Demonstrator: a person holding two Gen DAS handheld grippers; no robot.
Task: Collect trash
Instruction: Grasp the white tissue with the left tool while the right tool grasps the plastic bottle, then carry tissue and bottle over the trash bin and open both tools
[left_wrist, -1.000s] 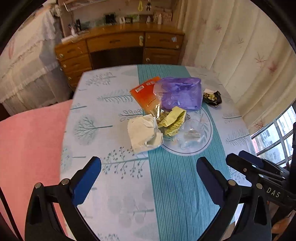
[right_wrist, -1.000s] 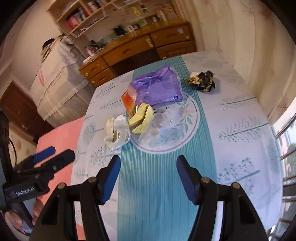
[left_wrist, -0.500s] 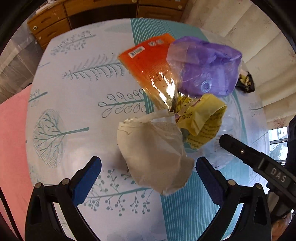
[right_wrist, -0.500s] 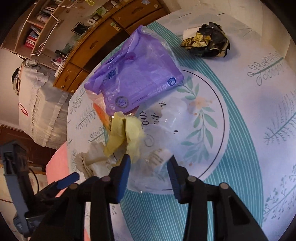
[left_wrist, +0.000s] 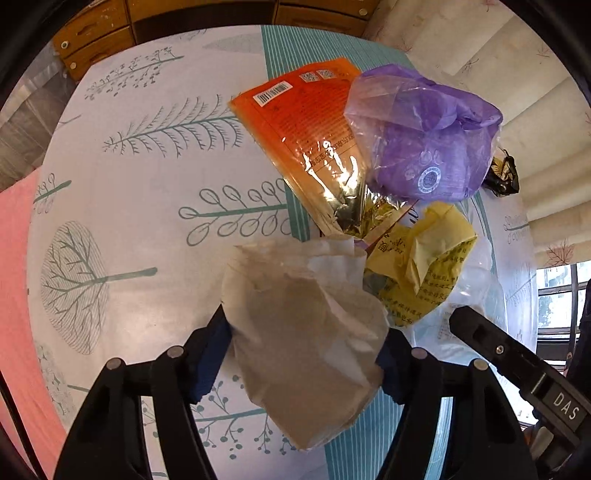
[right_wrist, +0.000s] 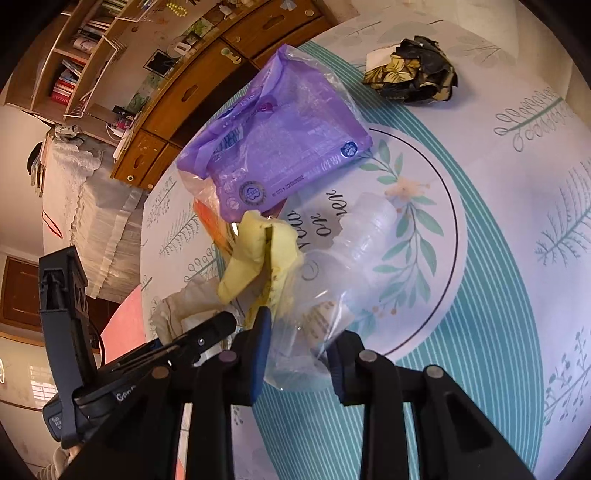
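While the left gripper (left_wrist: 306, 354) pinched the crumpled beige paper (left_wrist: 306, 325) at lower centre of its frame, the right gripper (right_wrist: 299, 354) pinched the clear plastic bag (right_wrist: 332, 295) just beside; its long axis ran toward the upper right.

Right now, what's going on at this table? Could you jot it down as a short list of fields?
surface: round table with tree-print tablecloth
left gripper: closed on crumpled beige paper bag
right gripper: closed on clear plastic bag
pile beside them: yellow printed paper, orange foil packet, purple plastic package
lying apart: black-and-gold crumpled wrapper
background: wooden desk with drawers
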